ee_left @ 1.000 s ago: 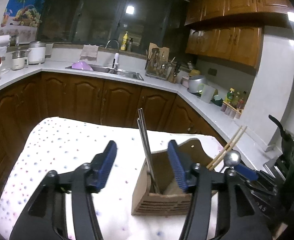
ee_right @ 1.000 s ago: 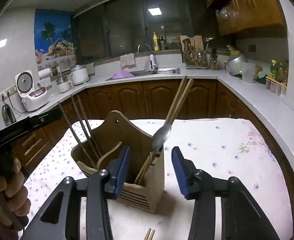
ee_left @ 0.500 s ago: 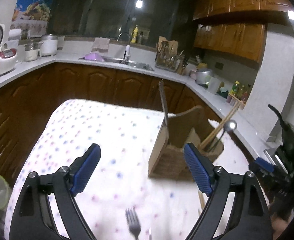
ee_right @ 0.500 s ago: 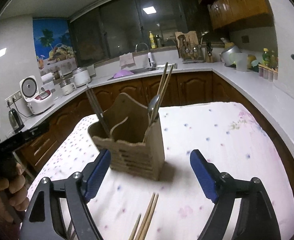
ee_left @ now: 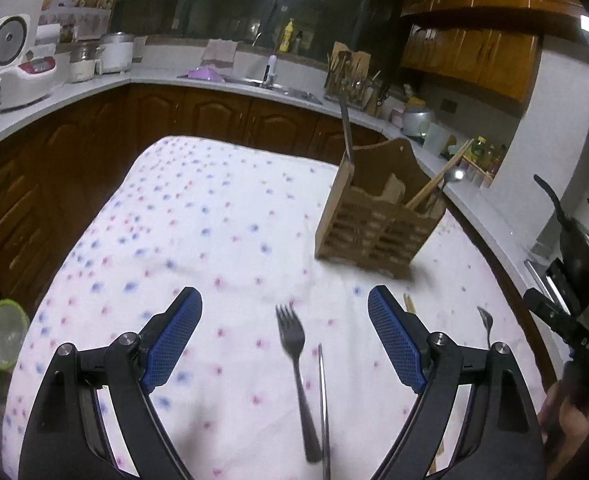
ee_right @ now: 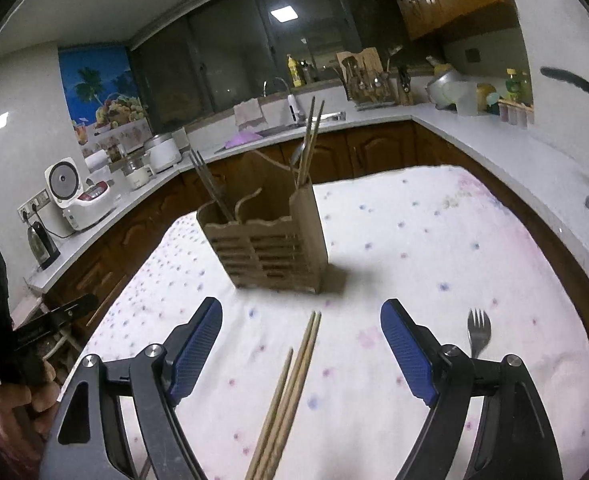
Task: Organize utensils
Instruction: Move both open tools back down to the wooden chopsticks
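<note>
1. Blue-padded and spread wide with nothing between the jaws, the left gripper (ee_left: 284, 340) hangs over the spotted tablecloth (ee_left: 198, 216), on the near side of the wooden caddy (ee_left: 378, 216).
2. Between its fingers, nearer to the camera than the caddy, lie a metal fork (ee_left: 296, 372) with tines pointing toward the caddy, and a thin metal rod (ee_left: 323, 400) just beside the fork on its right. I cannot tell whether they touch.
3. Right of the left gripper, still on the near side of the caddy, the tip of another utensil (ee_left: 485, 320) shows above the gripper frame; its kind is not clear.
4. The right gripper (ee_right: 300, 350) is also released, jaws far apart, empty, on the near side of the caddy (ee_right: 270, 240) in its own view.
5. Loose wooden chopsticks (ee_right: 290, 392) lie on the cloth between the right gripper's fingers, tips pointing toward the caddy but apart from it.
6. A fork (ee_right: 477, 330) lies right of the right gripper, near side of the caddy, partly hidden by the frame.
7. The caddy stands upright on the cloth. One end compartment holds thin metal rods (ee_right: 208, 184); the other end holds wooden chopsticks (ee_right: 310, 140) and a spoon (ee_left: 452, 178), all leaning.
8. Behind the caddy runs the white kitchen counter (ee_right: 374, 120) with a sink.
</note>
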`<state>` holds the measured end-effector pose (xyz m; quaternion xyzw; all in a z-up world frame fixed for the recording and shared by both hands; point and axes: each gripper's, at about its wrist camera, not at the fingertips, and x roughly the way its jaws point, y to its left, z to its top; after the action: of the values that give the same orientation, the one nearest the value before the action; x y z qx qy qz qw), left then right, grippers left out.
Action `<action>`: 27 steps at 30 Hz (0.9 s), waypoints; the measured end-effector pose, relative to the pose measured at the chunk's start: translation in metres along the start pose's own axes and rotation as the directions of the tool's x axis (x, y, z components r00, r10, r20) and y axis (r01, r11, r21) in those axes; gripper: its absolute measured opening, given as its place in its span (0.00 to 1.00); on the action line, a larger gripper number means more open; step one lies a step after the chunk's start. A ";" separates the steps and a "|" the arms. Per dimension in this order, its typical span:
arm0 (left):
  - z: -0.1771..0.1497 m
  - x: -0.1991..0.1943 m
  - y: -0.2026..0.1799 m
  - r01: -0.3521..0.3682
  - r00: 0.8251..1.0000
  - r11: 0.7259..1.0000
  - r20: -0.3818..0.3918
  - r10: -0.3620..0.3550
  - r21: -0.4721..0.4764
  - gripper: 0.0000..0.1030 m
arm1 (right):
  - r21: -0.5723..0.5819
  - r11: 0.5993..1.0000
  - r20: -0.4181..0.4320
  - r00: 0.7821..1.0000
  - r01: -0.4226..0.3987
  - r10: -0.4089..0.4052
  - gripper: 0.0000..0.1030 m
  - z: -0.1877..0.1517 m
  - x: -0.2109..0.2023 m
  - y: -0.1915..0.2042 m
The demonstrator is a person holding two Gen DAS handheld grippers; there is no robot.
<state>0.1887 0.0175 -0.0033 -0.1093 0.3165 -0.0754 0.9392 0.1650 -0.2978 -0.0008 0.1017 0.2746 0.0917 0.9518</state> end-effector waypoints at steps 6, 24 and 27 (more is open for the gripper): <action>-0.017 -0.003 0.004 -0.005 0.999 1.000 -0.034 0.005 -0.006 0.85 | 0.013 1.000 -0.030 1.000 0.004 -0.004 0.81 -0.018 -0.002 -0.001; -0.027 0.021 -0.032 0.084 0.988 0.986 -0.143 -0.063 0.146 0.72 | 0.017 1.000 -0.091 0.996 0.011 -0.010 0.73 -0.028 0.016 -0.006; -0.031 0.033 -0.043 0.099 0.982 0.978 -0.179 -0.066 0.185 0.68 | 0.025 1.000 -0.113 0.994 0.014 -0.011 0.66 -0.029 0.025 -0.009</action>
<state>0.1933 -0.0357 -0.0355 -0.0237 0.3825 -0.1541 0.9107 0.1710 -0.2964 -0.0394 0.1068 0.3296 0.0878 0.9339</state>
